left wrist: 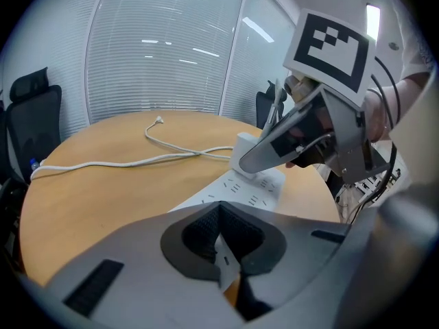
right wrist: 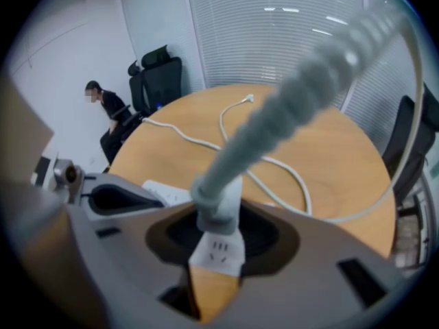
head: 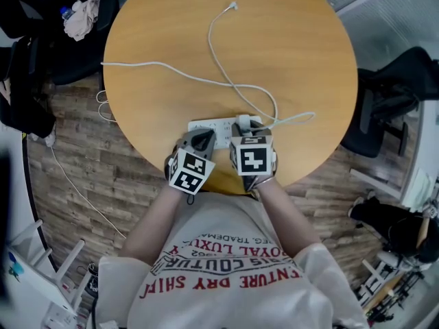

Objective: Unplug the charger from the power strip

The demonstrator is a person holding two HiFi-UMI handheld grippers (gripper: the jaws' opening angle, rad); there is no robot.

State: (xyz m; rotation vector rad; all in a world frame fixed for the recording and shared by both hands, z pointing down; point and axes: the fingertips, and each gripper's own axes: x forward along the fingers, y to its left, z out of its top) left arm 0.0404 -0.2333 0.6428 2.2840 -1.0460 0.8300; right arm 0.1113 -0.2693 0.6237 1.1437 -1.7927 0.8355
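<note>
A white power strip [head: 206,125] lies at the near edge of the round wooden table [head: 274,40]. A white charger [head: 243,121] stands plugged into its right end, and its thin cable [head: 218,60] runs off across the table. My right gripper [head: 245,130] points steeply down, shut on the charger [right wrist: 221,201], with the strip's sockets [right wrist: 218,252] just below. My left gripper [head: 201,140] is shut on the strip's left part [left wrist: 240,194]. In the left gripper view my left gripper [left wrist: 219,218] shows the strip's edge between its fingers, with the charger [left wrist: 243,146] beyond.
The strip's thicker cord [head: 151,65] crosses the table and drops off the left edge to the wooden floor. Black office chairs [head: 391,101] stand around the table. A person [right wrist: 103,105] sits at the far left. A window wall with blinds [left wrist: 164,53] stands behind the table.
</note>
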